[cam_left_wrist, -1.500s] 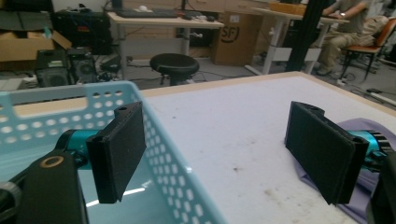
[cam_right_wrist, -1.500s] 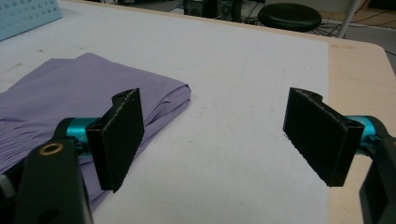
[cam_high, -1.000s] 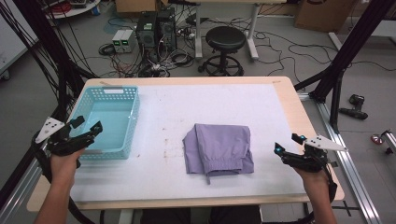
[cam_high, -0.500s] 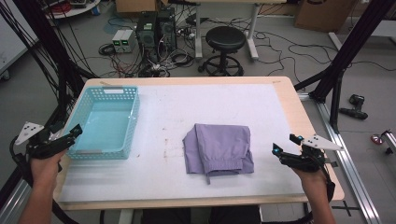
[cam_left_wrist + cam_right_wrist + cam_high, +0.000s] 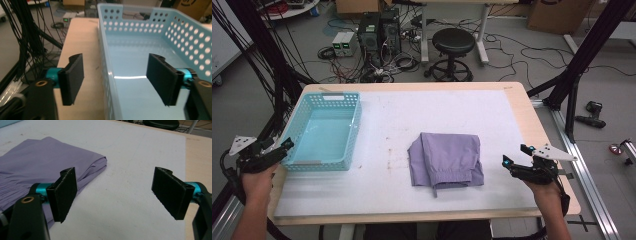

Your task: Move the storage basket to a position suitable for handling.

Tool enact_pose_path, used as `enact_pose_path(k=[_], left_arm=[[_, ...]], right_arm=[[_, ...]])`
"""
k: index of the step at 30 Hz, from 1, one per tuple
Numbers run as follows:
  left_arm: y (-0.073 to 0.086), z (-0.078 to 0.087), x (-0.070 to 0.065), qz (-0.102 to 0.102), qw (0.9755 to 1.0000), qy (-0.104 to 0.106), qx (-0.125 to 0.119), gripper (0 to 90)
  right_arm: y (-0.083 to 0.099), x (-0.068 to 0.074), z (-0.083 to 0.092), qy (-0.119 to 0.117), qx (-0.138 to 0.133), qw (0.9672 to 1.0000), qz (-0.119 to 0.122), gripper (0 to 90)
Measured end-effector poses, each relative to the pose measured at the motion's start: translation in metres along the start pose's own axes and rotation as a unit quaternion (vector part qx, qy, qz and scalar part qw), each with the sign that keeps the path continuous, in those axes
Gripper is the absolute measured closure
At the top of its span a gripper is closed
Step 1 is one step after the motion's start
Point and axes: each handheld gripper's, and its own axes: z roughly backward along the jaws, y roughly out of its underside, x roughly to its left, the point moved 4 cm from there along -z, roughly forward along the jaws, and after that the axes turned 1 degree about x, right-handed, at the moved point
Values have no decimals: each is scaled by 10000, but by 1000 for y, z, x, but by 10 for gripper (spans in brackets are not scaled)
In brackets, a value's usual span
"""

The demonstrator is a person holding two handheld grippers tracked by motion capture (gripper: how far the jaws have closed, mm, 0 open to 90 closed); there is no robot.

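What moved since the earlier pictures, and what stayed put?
The left gripper slid out to the table's left edge, then back to the blue basket's near corner; its fingers have just been closing, one on each side of the wall, not yet gripping. The right gripper, the folded purple cloth and the basket stayed.

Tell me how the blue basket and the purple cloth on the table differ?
The basket is a stiff turquoise tray with perforated walls, standing empty at the table's left; the cloth is soft, lilac, folded flat near the middle. Both rest on the white mat, with neither one gripped.
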Motion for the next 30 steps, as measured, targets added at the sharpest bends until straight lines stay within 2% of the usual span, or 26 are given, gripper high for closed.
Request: enact_pose_path(k=[1, 3, 5, 6, 8, 10, 12, 14, 19, 26, 30], left_arm=[[1, 0, 1, 85, 10000, 12, 5, 325], [2, 1, 2, 45, 9999, 80, 54, 362], [2, 1, 3, 30, 9999, 121, 95, 446], [3, 2, 2, -6, 9995, 250, 198, 497], [3, 2, 1, -32, 9991, 313, 270, 577], [3, 2, 0, -33, 9991, 253, 327, 644], [4, 4, 1, -121, 9990, 81, 414, 720], [6, 5, 2, -149, 9988, 45, 457, 794], [6, 5, -1, -80, 9989, -52, 459, 815], [9, 9, -15, -12, 9992, -3, 401, 811], [7, 12, -22, -49, 9994, 45, 346, 809]], right_arm=[[0, 0, 0, 3, 10, 10000, 25, 206], [-1, 1, 0, 5, -5, 10000, 18, 207], [-1, 2, 0, -6, -7, 10000, 24, 207], [-1, 2, 0, -7, -5, 10000, 38, 207], [-1, 3, -1, -27, 0, 10000, 33, 207], [-2, 4, -1, -30, 5, 10000, 43, 207], [-2, 4, -1, -37, 1, 10000, 43, 207], [-2, 3, -1, -31, 0, 10000, 42, 207], [-2, 3, -1, -20, 7, 10000, 47, 208], [-2, 3, 1, -10, -27, 10000, 1, 208], [-4, 4, 3, -13, -64, 10000, 21, 208]])
